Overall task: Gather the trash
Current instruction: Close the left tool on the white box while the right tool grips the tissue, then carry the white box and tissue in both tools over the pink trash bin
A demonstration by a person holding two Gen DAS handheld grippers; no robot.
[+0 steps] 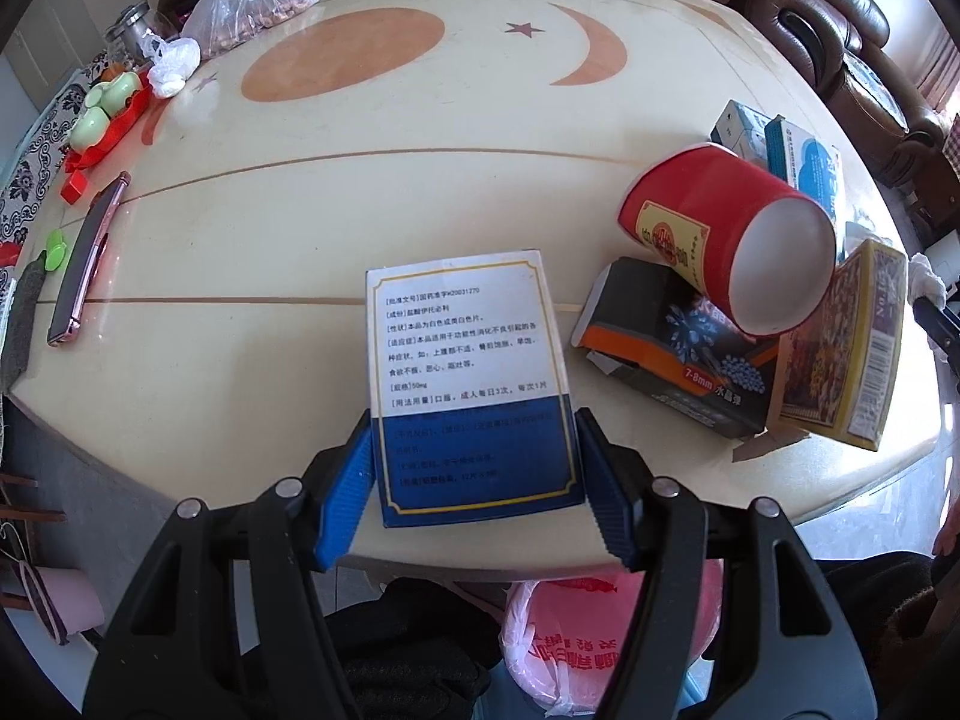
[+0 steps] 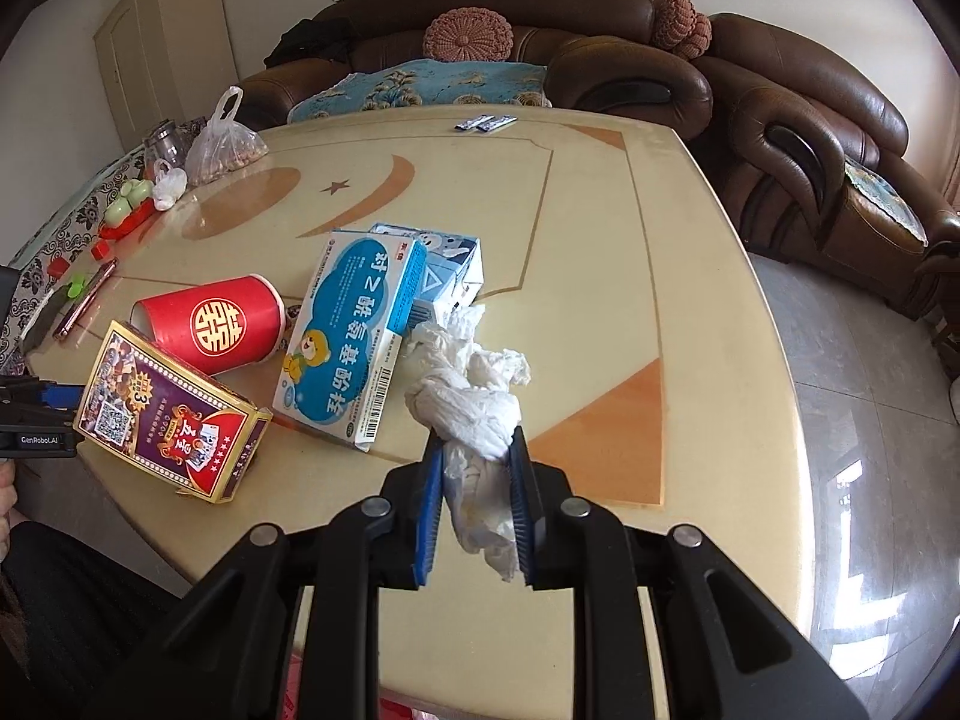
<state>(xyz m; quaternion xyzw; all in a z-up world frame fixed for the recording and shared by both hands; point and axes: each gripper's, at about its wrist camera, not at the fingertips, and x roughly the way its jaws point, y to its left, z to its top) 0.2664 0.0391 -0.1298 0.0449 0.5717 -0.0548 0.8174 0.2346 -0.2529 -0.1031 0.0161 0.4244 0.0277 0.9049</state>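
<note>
The left gripper (image 1: 474, 480) is clamping a stiff, light cardboard box (image 1: 471, 384) by its 2 long edges at lower centre, above the table (image 1: 300, 228); the right gripper (image 2: 477, 504) is squeezing a soft, crumpled white tissue (image 2: 474, 408) at centre, feather-light and likely to tear; the glossy red paper cup (image 2: 216, 324) would crush easily.

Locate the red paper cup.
The red paper cup lies on its side at the right of the left wrist view, resting on the black box, beside the playing-card box.
</note>
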